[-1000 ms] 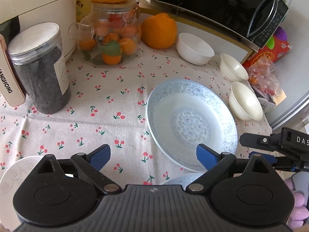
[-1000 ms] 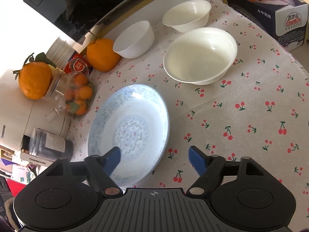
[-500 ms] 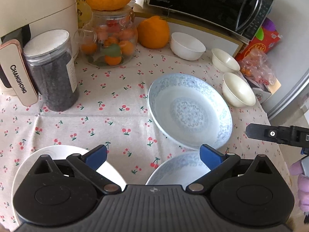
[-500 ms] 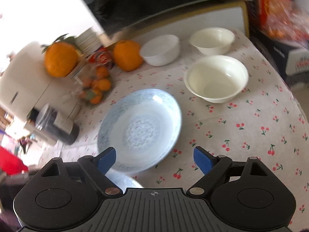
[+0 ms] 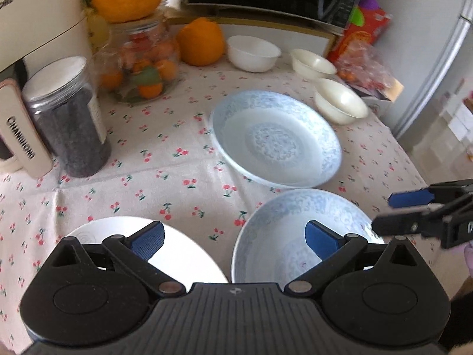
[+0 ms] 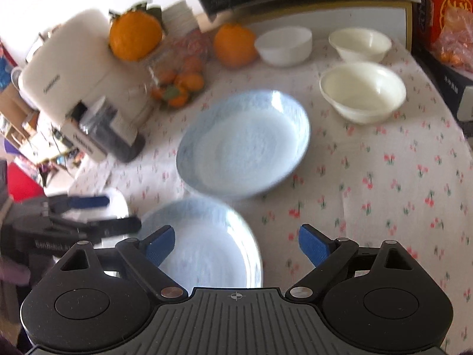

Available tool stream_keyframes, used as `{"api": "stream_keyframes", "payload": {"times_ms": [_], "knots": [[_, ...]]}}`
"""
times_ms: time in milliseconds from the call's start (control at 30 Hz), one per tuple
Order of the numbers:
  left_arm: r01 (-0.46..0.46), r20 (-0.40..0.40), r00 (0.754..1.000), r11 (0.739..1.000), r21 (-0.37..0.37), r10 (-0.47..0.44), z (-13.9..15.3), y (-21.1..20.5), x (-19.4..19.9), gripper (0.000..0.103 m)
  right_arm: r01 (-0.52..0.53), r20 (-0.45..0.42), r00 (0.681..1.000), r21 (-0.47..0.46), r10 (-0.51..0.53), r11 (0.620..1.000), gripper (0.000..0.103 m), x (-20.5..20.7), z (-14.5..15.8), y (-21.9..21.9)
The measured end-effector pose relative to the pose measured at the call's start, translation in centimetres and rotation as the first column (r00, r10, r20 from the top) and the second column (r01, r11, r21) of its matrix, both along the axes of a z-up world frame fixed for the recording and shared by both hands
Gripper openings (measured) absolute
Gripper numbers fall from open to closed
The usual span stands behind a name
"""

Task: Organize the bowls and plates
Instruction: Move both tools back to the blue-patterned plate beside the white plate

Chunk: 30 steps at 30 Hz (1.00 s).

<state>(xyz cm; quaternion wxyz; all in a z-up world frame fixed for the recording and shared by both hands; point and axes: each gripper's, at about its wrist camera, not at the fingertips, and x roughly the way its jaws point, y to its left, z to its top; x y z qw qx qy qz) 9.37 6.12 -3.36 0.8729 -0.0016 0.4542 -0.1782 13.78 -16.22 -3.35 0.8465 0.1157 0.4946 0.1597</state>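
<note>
Now both grippers hover over the cherry-print desk [image 5: 165,171] with jaws spread wide and nothing between them. At the left gripper [image 5: 233,238], a plain white plate [image 5: 177,254] lies at seven o'clock and a blue-patterned shallow plate [image 5: 283,224] at five. A second blue-patterned plate [image 5: 275,139] sits at twelve; three white bowls [image 5: 252,53] stand at one. The right gripper [image 6: 236,244] hangs above the nearer blue plate.

"CHANGHONG" — beige case [image 5: 22,139]

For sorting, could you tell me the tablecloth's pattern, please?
Small red cherries on cream fabric tablecloth; clearest in the left wrist view.
</note>
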Motion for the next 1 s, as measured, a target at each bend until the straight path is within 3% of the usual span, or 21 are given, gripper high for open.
{"api": "stream_keyframes", "payload": {"times_ms": [100,233,500,1000], "knots": [[0.059,0.024,0.998,0.998,-0.035,-0.058,-0.1,-0.2,-0.1,0.096,-0.022,-0.062,0.998,0.025,0.024,0.999,0.092,-0.9,-0.8,0.2],[0.076,-0.020,0.997,0.993,-0.093,-0.078,-0.8,-0.1,0.5,0.084,-0.036,-0.127,0.991,0.054,0.043,0.998,0.092,-2.0,-2.0,0.4],[0.100,-0.077,0.991,0.990,-0.095,-0.107,-1.7,-0.3,0.7,0.067,-0.027,-0.214,0.976,0.095,0.047,0.995,0.092,-2.8,-3.7,0.8],[0.125,-0.136,0.982,0.990,-0.065,-0.133,-2.7,-0.7,0.9,0.038,-0.050,-0.205,0.976,0.098,0.069,0.994,0.093,-3.1,-3.9,2.0]]}}
